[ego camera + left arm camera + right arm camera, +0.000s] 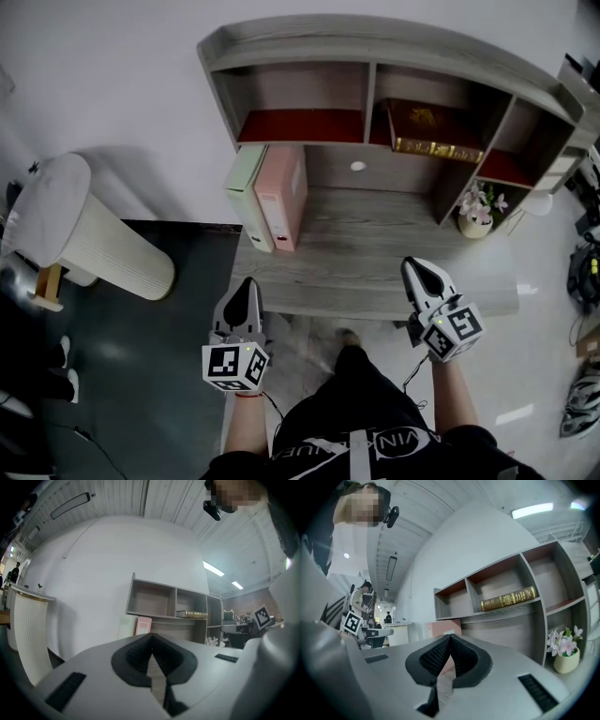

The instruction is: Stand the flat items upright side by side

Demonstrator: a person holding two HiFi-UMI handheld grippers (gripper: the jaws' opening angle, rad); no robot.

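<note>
Closest to you, at the table's (375, 281) near edge, you hold both grippers pointed toward the shelf unit (309, 42). Your left gripper (247, 282) sits by the front left part of the table. Its own view shows its dark ribbed fingers (136, 656) clenched together, tip against tip. Your right gripper (413, 265) is over the front right part, well apart from the left one. Its fingers (433, 658) are clenched the same way, pads meeting at the tips. Each gripper carries its marker cube on the end nearest your body. Beyond the left gripper, at the table's left rear, the green binder (246, 192) and the pink binder (283, 197) stand upright side by side. They touch along their faces, green on the outside by the table's left edge, pink just to its right. Their tops reach up to the underside of the shelf unit's lowest left compartment. At the table's right rear, a small pot of pale flowers (476, 214) stands tucked beside the shelf unit's right support. Farther back and higher, the gold-lettered book (433, 129) lies flat on the red-lined floor of the shelf unit's middle compartment, its spine facing you. Off to the left, on the floor and apart from the table, stands a white ribbed column (94, 239).
</note>
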